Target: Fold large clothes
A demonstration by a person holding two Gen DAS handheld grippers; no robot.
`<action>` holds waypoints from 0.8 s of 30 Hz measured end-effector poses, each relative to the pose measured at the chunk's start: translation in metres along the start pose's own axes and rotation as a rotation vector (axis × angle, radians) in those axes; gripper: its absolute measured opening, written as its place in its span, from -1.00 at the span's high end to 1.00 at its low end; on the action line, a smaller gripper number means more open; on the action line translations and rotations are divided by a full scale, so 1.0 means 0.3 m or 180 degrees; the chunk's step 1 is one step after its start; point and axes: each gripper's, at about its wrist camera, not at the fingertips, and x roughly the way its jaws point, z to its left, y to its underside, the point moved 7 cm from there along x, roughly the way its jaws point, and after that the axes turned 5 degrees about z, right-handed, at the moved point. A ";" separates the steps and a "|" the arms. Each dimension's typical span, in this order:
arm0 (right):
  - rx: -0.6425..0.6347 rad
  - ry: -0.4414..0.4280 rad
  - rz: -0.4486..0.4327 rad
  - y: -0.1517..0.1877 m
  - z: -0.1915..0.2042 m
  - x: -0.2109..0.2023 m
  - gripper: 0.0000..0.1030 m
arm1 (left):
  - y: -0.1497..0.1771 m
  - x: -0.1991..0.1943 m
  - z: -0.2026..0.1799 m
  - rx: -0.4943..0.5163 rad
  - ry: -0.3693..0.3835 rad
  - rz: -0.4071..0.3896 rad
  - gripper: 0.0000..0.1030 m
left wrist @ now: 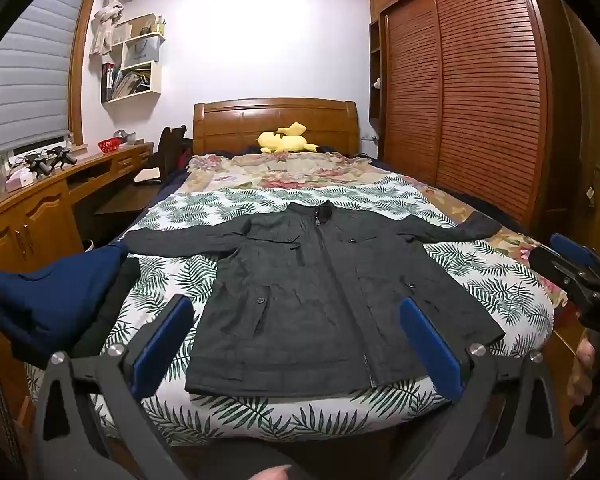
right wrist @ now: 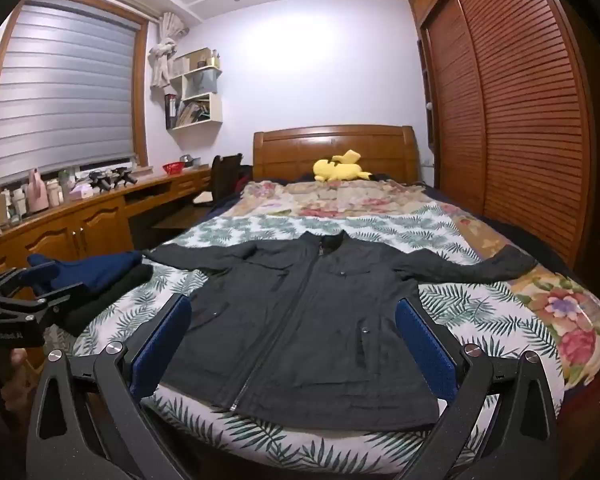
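Left gripper: fingers wide apart, holding nothing, above the near edge of the bed.
Right gripper: also spread wide and holding nothing, beside the left one.
Jacket: dark grey, zipped shut, front side up, with small buttons on the pockets; it lies flat on the bed.
Direction: hem close to the grippers, collar to the headboard, so the long axis runs along the bed; both sleeves are stretched out sideways.
Sleeve ends: the left sleeve reaches the folded clothes; the right cuff is close to the bed's right edge.
Folded clothes: a blue piece on a black one, at the left edge of the bed.
Bed: leaf-pattern cover shows bare around the hem and beyond the collar.
Plush toy: yellow, at the headboard, well apart from the jacket.
Desk: along the left wall, under the window.
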 end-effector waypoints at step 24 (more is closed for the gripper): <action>0.0000 -0.0003 -0.0001 0.020 0.005 0.010 -1.00 | -0.003 -0.032 0.003 -0.0038 -0.0014 -0.0021 -1.00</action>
